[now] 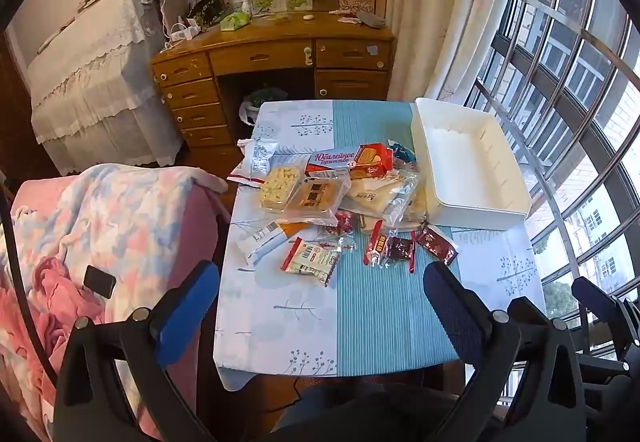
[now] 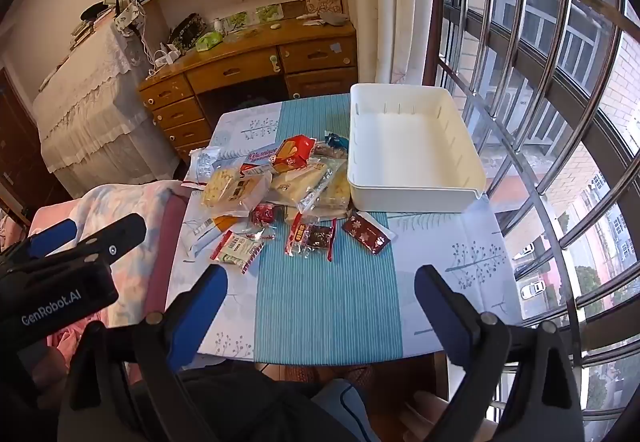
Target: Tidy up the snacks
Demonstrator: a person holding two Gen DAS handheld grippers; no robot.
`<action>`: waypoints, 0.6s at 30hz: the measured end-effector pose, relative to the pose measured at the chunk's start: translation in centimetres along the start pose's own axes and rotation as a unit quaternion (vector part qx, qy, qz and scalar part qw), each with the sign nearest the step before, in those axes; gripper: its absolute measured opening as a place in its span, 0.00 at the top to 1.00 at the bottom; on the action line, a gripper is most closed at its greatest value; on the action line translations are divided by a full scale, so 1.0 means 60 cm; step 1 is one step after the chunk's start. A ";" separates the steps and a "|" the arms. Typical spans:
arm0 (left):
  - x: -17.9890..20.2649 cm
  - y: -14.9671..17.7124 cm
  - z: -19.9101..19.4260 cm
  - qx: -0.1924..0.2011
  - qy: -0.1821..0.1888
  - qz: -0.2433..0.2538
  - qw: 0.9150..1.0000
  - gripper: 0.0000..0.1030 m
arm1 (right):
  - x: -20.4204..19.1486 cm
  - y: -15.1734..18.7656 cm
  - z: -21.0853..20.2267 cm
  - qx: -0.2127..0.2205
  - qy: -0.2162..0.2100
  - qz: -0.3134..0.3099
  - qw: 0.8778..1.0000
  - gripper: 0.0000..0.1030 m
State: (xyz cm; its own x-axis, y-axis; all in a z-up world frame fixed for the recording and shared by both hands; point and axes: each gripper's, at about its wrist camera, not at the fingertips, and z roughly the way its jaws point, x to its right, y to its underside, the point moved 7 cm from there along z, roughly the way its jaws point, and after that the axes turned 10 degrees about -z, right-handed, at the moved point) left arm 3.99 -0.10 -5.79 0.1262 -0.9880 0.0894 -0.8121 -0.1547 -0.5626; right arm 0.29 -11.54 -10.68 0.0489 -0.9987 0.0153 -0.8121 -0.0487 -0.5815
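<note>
A pile of snack packets (image 1: 336, 198) lies mid-table on a blue and white cloth (image 1: 380, 314), among them a red biscuit box (image 1: 350, 160), clear-wrapped yellow cakes (image 1: 298, 194) and a dark red sachet (image 1: 436, 244). An empty white bin (image 1: 468, 162) stands at the far right. The pile (image 2: 280, 194) and bin (image 2: 412, 150) also show in the right wrist view. My left gripper (image 1: 320, 282) is open and empty above the table's near edge. My right gripper (image 2: 320, 286) is open and empty beside it.
A pink blanket on a bed (image 1: 100, 234) borders the table's left side. A wooden desk with drawers (image 1: 272, 62) stands behind the table. A barred window (image 1: 568, 102) and curtain (image 1: 436, 2) close off the right.
</note>
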 end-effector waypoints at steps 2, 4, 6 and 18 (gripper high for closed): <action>0.000 0.000 0.000 0.000 0.004 -0.003 1.000 0.01 | 0.001 0.001 0.000 0.000 -0.001 0.000 1.000 0.07; 0.002 0.001 0.000 -0.001 0.006 -0.001 1.000 0.01 | 0.001 0.002 0.001 0.000 -0.002 0.000 1.000 0.07; 0.000 0.000 0.000 -0.001 0.003 -0.005 1.000 0.01 | 0.002 0.003 0.002 -0.001 -0.002 0.000 1.000 0.07; 0.011 0.015 0.002 -0.011 -0.003 -0.009 1.000 0.01 | 0.011 -0.001 0.005 0.003 -0.010 -0.020 1.000 0.07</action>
State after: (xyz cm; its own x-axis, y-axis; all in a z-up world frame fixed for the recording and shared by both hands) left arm 3.43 -0.86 -6.34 0.1433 -0.9851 0.0947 -0.8226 -0.1718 -0.5421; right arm 0.54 -12.18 -10.89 0.0932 -0.9954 0.0216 -0.8052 -0.0881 -0.5864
